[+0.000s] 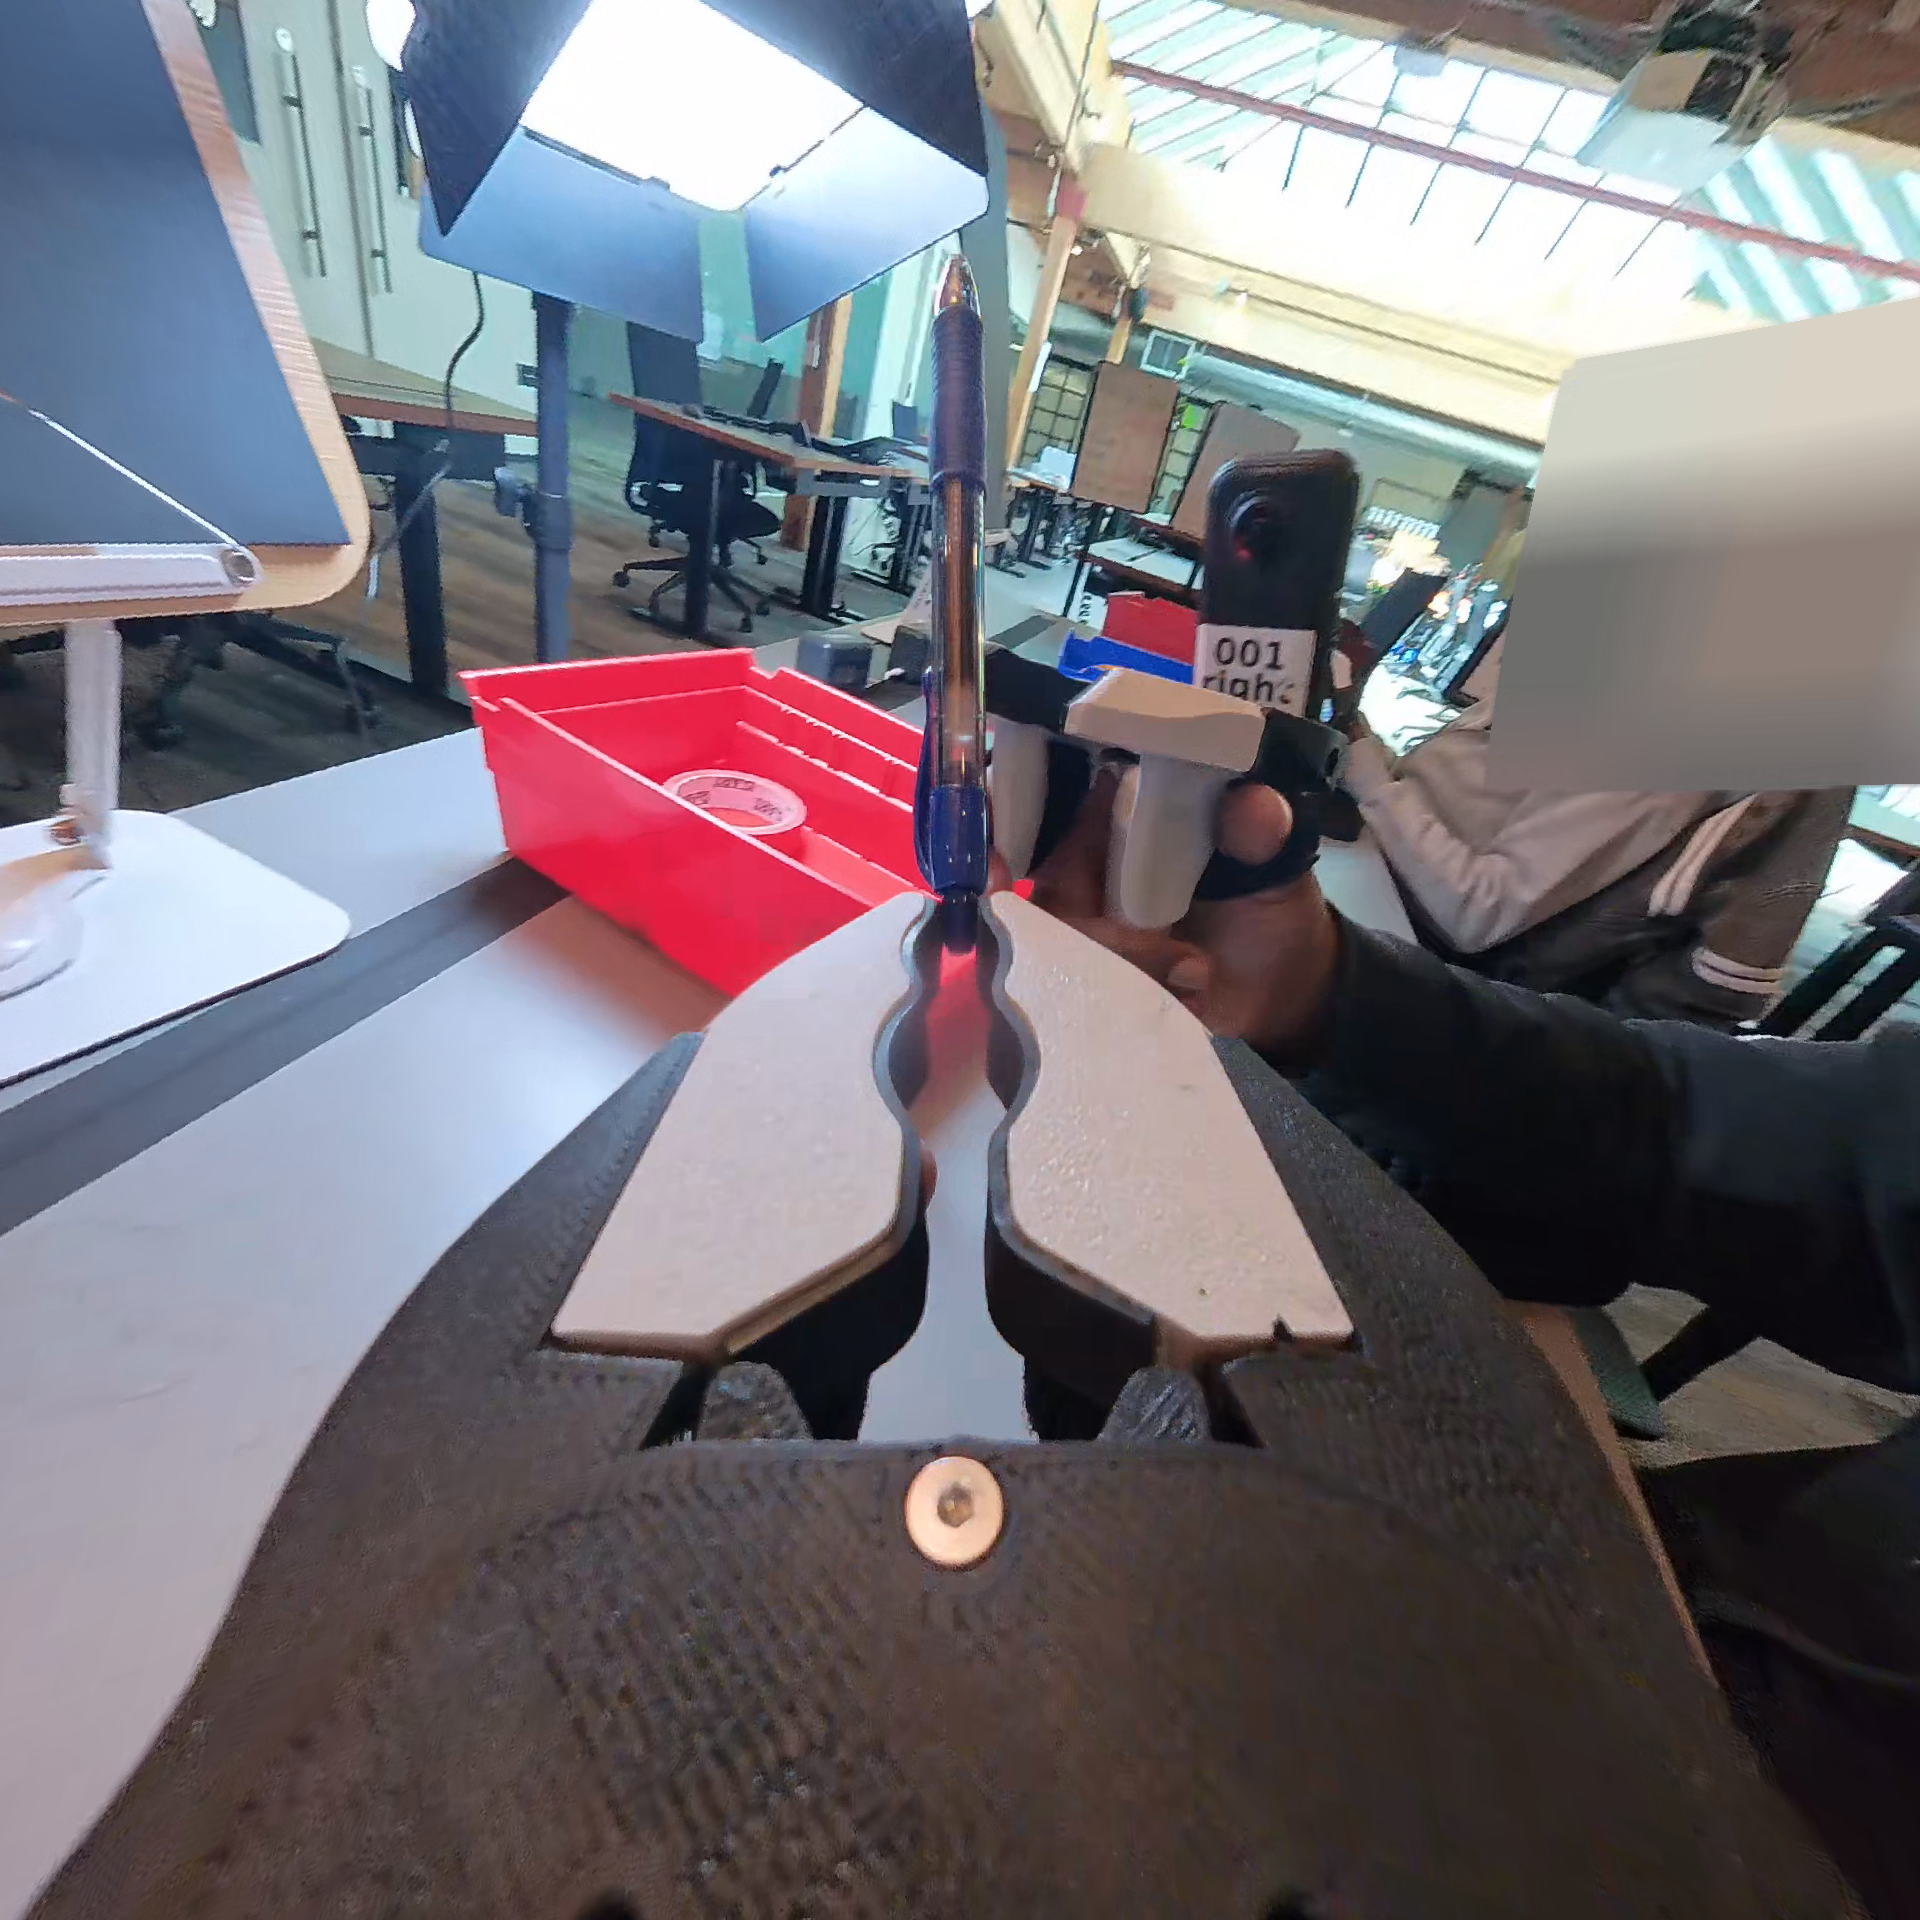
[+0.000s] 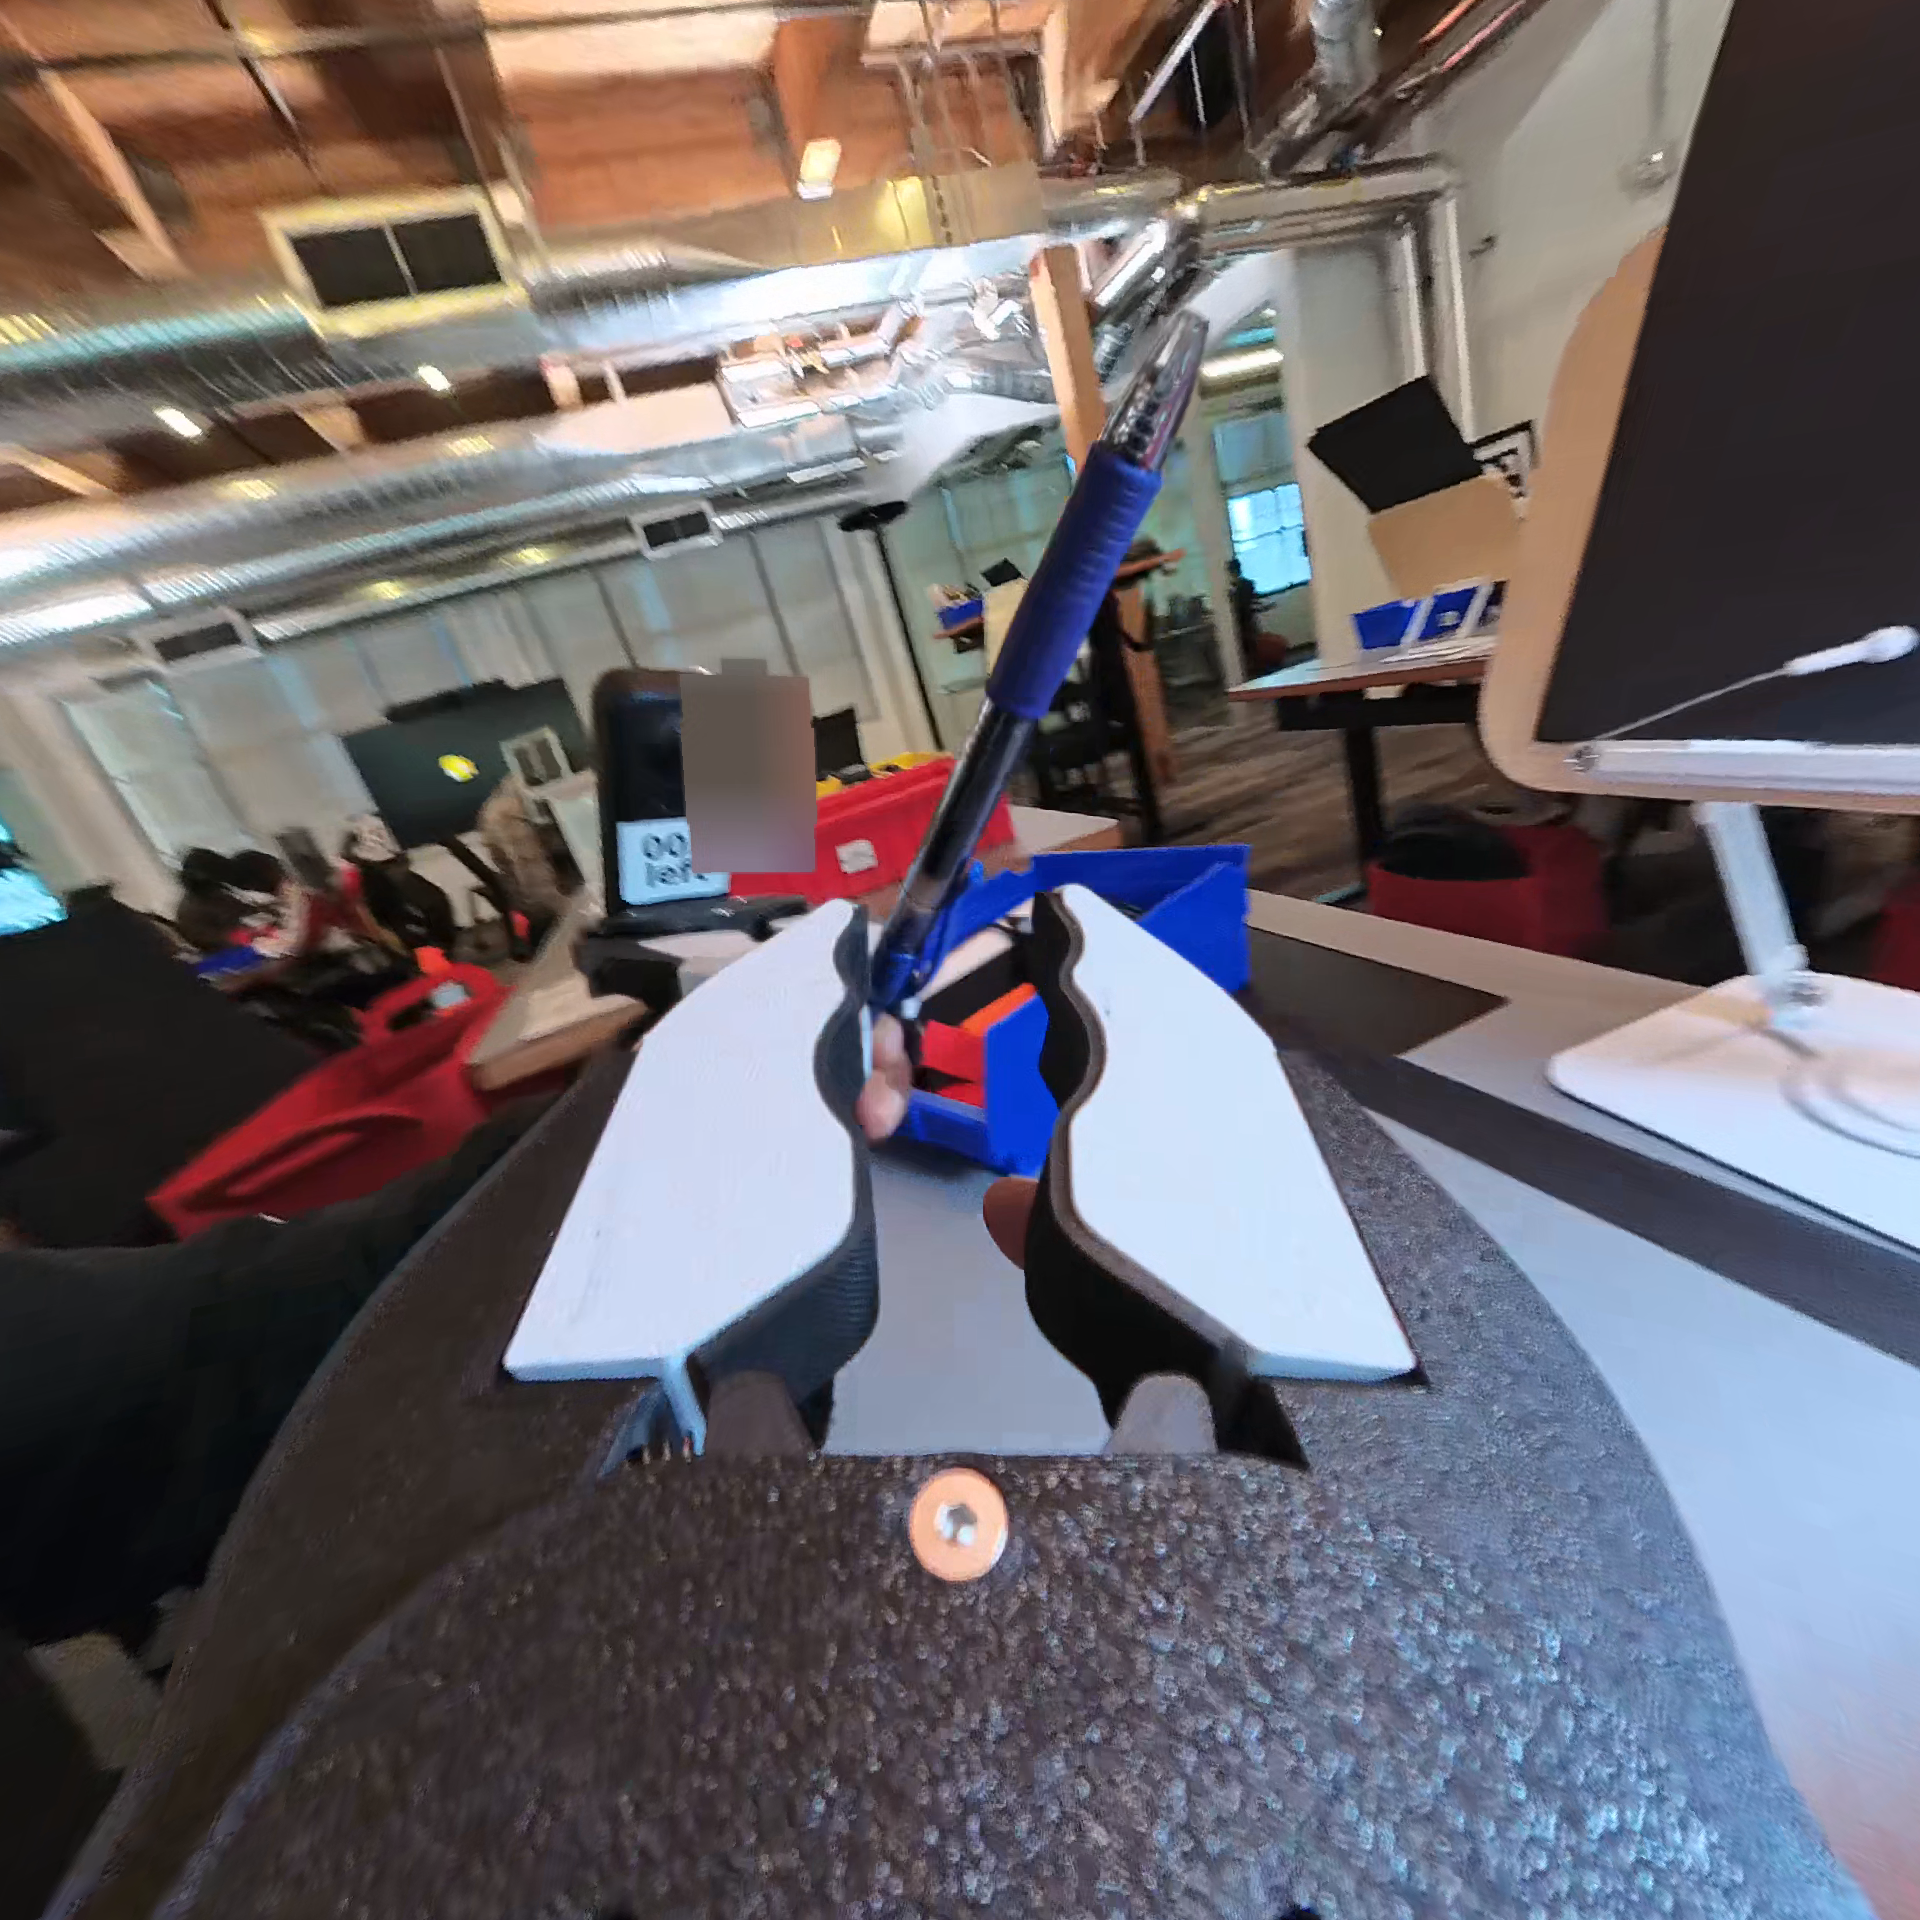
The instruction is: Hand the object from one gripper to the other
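A blue pen point(image 1: 958, 582) with a clear barrel stands upright. My left gripper point(image 1: 956, 909) is shut on its lower end, at the fingertips. My right gripper point(image 1: 1086, 821), held in a person's hand, sits just behind and right of the pen with its white fingers apart. In the right wrist view the pen point(image 2: 1049, 634) leans up to the right. Its lower end lies between the open fingers of the right gripper point(image 2: 951, 920), close to the left finger point(image 2: 727, 1101). I cannot tell if it touches that finger.
A red bin point(image 1: 582, 769) holding a roll of tape point(image 1: 736, 800) sits on the grey table beyond the left gripper. A blue bin point(image 2: 1195, 914) lies beyond the right gripper. A white stand base point(image 1: 156, 914) and a studio light point(image 1: 707, 135) are to the left. My hands' fingertips stand some 5 cm from each other.
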Demonstrator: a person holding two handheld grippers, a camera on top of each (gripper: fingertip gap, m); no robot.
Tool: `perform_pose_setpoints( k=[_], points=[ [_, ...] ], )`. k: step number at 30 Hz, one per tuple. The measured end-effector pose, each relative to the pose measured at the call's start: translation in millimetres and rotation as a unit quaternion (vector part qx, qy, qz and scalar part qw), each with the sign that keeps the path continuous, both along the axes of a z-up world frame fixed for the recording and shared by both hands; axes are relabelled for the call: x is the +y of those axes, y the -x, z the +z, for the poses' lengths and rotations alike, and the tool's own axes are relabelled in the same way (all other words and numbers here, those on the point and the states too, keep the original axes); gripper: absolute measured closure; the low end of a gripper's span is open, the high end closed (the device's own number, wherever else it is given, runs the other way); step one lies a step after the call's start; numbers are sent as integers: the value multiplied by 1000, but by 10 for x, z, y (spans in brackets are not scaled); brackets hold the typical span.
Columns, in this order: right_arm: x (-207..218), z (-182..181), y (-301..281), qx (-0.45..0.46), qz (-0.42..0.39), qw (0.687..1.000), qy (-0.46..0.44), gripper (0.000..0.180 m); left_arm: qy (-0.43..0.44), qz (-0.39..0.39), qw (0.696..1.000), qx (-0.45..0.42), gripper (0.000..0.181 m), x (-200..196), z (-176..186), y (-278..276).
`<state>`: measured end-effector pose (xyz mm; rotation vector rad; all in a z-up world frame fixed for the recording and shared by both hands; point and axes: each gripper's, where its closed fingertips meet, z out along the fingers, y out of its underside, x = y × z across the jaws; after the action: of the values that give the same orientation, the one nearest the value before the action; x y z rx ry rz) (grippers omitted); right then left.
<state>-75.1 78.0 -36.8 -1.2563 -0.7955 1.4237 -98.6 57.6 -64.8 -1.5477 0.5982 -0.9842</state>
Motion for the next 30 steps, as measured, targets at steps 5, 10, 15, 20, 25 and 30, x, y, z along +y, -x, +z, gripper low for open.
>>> perform_pose_setpoints(
  k=[5, 10, 15, 20, 25, 30],
  points=[
    [33, 215, -104, 81, 26, 994, 62, 149, 3, -27, 999, -21, 175, -54, -16, -115],
    [146, 284, -247, 115, 19, 989, 89, 153, 3, -39, 999, -11, 175, -73, -108, -220],
    [193, 287, -316, 119, 16, 988, 93, 167, 7, -43, 999, -6, 175, -79, -152, -258],
    [125, 305, -298, 90, 18, 994, 61, 167, 12, -52, 999, 13, 172, -101, -209, -277],
    [115, 276, -298, 52, 8, 998, 45, 167, -19, -34, 996, 78, 148, -104, -223, -218],
    [63, 122, -190, -26, 2, 1000, 13, 167, -40, -28, 990, 135, 147, -134, -275, -231]
  ],
)
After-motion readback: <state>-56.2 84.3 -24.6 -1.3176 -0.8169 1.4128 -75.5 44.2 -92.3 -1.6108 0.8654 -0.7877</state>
